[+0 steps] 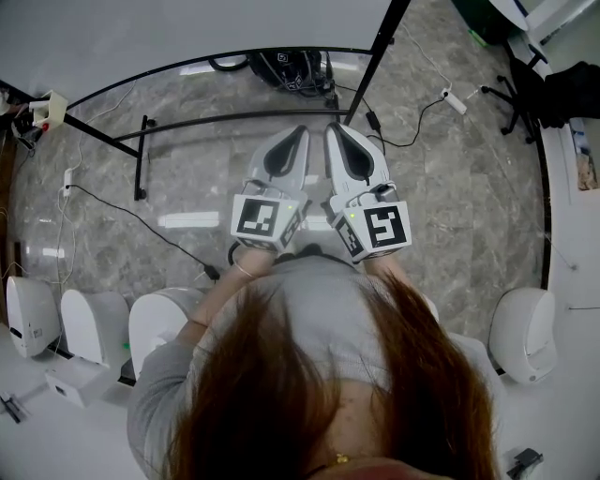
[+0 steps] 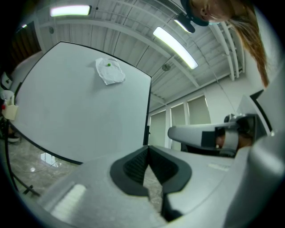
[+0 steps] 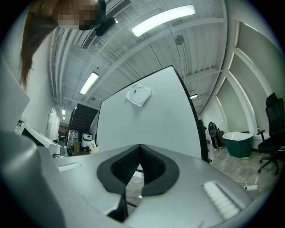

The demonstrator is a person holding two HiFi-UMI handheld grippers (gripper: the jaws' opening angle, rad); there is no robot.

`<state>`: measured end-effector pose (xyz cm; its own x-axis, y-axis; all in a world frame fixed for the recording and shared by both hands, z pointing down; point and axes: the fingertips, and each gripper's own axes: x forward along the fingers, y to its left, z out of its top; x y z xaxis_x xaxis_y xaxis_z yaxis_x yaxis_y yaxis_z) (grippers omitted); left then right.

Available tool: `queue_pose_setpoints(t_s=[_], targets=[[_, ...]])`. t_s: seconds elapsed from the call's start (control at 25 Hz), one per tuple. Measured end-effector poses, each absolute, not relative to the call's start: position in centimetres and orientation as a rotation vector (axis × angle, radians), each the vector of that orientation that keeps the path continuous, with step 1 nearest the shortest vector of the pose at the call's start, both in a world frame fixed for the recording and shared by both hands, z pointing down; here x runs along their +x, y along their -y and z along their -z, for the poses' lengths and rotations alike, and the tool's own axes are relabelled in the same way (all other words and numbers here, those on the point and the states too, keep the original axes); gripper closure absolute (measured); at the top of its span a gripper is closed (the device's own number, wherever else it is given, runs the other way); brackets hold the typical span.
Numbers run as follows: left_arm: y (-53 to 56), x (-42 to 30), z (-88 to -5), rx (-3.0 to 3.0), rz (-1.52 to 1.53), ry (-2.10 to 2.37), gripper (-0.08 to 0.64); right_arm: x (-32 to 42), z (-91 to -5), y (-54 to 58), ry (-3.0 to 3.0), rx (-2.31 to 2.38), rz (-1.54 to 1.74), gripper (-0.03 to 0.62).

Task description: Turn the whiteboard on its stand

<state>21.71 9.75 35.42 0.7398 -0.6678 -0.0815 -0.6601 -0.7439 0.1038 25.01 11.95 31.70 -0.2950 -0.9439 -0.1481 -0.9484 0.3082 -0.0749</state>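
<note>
The whiteboard (image 1: pixel 187 28) fills the top of the head view, tilted on its black stand (image 1: pixel 373 61). It also shows ahead of both jaws, as a wide whiteboard (image 2: pixel 80 107) in the left gripper view and an upright whiteboard (image 3: pixel 151 124) in the right gripper view. A crumpled white cloth (image 2: pixel 110 71) sticks to its face near the top. My left gripper (image 1: pixel 302 131) and right gripper (image 1: pixel 330 129) are held side by side at chest height, short of the board and apart from it. Both are shut with nothing between the jaws, as the left gripper (image 2: pixel 148 147) and right gripper (image 3: pixel 140 146) views confirm.
The stand's black base bars (image 1: pixel 234 117) cross the marble floor below the board. Cables (image 1: pixel 141 225) and a power strip (image 1: pixel 455 100) lie on the floor. White pod-shaped units (image 1: pixel 94 323) stand at left and right. An office chair (image 3: pixel 272 133) and a green tub (image 3: pixel 240 143) are off to the right.
</note>
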Motion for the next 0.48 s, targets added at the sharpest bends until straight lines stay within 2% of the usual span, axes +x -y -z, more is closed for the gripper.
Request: queue_pose_setpoints(t_s=[0.48], targets=[[-9.57,21.52,-35.17,2.866,0.185,1.114,0.557,24.44,-31.57,-11.77,-2.421,-1.748,-0.027,0.586]])
